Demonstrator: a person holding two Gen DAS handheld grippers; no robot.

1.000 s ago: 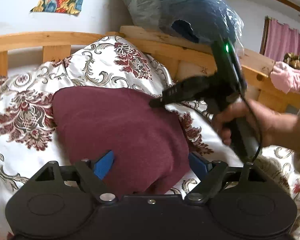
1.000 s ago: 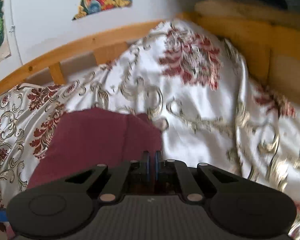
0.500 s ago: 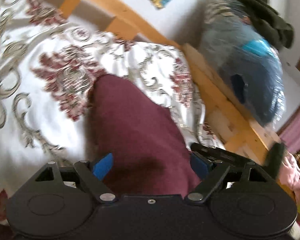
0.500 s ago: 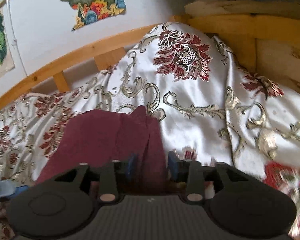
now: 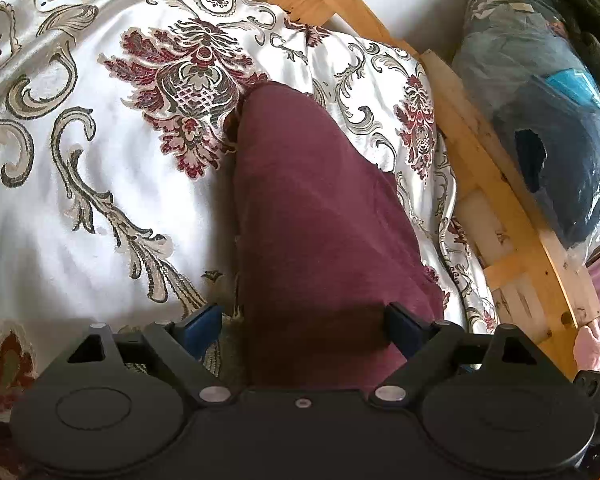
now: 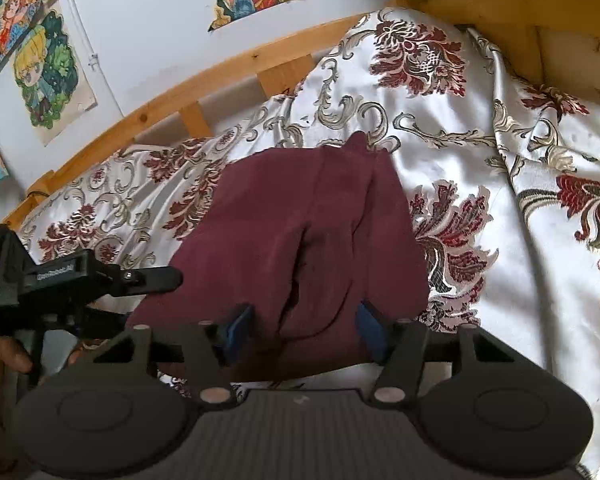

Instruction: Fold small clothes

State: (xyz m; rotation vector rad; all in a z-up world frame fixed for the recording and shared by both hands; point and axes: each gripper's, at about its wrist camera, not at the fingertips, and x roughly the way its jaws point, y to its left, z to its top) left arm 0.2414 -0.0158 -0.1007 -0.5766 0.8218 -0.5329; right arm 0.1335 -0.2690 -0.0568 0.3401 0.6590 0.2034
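Observation:
A maroon garment (image 5: 320, 216) lies folded in a long strip on the floral satin bedspread (image 5: 100, 200). My left gripper (image 5: 303, 328) straddles its near end. Its jaws are opening, and the blue pads (image 5: 202, 330) stand clear of the cloth. In the right wrist view the same garment (image 6: 300, 216) shows a lengthwise crease. My right gripper (image 6: 305, 326) is at its near edge with jaws opening; cloth lies between the pads (image 6: 240, 326) but is not pinched. The left gripper (image 6: 152, 296) also shows there at the garment's left side, held by a hand (image 6: 4, 356).
A wooden bed frame (image 5: 480, 152) runs along the bedspread's far and right sides. A clear plastic bag of dark clothes (image 5: 540, 120) rests on the frame, and pink cloth (image 5: 596, 348) lies beyond it. Cartoon posters (image 6: 48, 72) hang on the wall.
My right gripper, shut on the garment's near edge a second ago, has opened, let go and drawn back. The left view has rolled, and the right gripper has left it.

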